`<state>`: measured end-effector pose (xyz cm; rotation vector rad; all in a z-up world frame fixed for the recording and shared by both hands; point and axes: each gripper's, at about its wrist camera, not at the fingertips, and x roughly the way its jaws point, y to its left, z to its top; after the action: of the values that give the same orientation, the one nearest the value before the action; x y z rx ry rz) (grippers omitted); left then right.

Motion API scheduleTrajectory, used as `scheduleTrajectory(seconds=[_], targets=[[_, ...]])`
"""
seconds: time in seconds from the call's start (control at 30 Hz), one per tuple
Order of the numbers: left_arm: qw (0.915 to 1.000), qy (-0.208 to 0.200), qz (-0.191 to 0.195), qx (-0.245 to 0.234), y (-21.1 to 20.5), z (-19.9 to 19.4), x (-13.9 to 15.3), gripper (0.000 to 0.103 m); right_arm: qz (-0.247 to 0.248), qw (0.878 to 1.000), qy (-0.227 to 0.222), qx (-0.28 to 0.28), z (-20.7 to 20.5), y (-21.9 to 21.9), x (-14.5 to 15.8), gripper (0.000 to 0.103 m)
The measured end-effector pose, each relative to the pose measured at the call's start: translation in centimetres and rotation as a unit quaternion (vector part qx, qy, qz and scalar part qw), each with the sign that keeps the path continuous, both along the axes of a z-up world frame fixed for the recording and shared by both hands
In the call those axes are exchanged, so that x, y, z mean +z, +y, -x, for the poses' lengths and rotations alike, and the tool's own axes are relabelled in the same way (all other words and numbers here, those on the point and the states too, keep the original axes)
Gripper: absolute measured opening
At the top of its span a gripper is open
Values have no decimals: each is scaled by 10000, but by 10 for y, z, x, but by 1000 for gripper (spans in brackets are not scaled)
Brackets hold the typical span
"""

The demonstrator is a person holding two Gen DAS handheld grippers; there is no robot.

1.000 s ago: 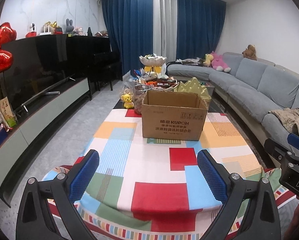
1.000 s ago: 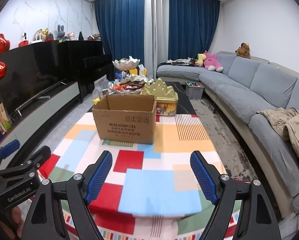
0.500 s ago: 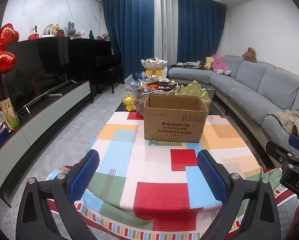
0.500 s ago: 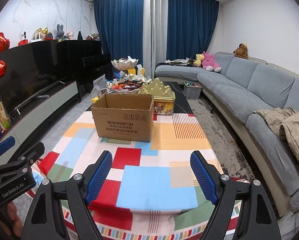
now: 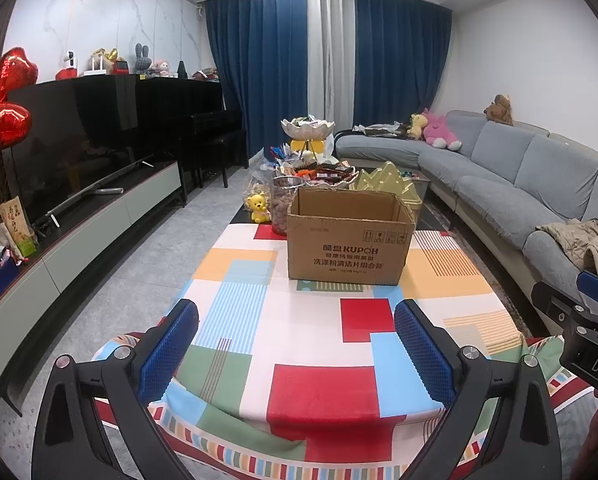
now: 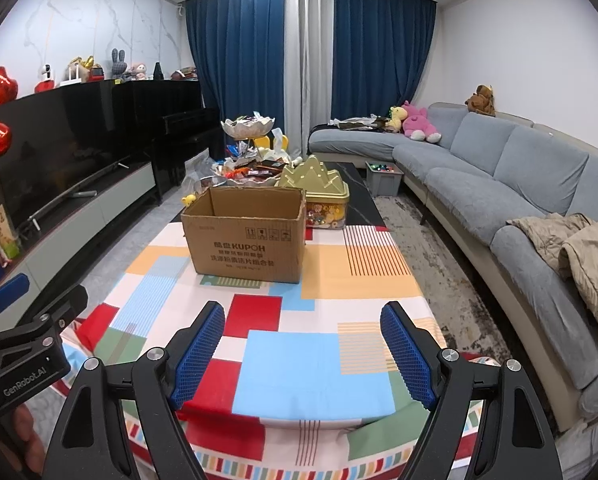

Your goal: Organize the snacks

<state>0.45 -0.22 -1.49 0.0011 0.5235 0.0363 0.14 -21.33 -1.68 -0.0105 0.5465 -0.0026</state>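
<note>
An open brown cardboard box point(image 5: 349, 240) point(image 6: 245, 236) stands on the far half of a table under a colourful patchwork cloth point(image 5: 319, 344) point(image 6: 311, 344). Behind it lies a heap of wrapped snacks point(image 5: 319, 170) point(image 6: 251, 170) around a tiered dish point(image 5: 308, 126), with a jar of snacks point(image 5: 281, 204) and a gold mountain-shaped tin point(image 5: 391, 184) point(image 6: 319, 188). My left gripper point(image 5: 297, 344) hangs open over the near end of the table, nothing between its blue pads. My right gripper point(image 6: 303, 350) is open too and empty, beside the left one.
A grey corner sofa point(image 6: 499, 192) with a beige jacket point(image 6: 579, 252) runs along the right. A low TV bench with a large screen point(image 5: 79, 148) lines the left wall. A yellow bear toy point(image 5: 257, 208) sits by the jar. Grey floor lies between table and bench.
Both views have shifted slightly; the box sits a touch higher in frame than a second ago. Both grippers stay open and empty.
</note>
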Motion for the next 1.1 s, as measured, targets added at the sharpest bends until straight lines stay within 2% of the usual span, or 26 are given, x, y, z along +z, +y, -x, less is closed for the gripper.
scheduleTrajectory(seconds=[1.1], targets=[[9999, 111, 33, -81, -2, 1, -5, 100, -65, 9999, 82, -8, -1, -1, -2, 81]])
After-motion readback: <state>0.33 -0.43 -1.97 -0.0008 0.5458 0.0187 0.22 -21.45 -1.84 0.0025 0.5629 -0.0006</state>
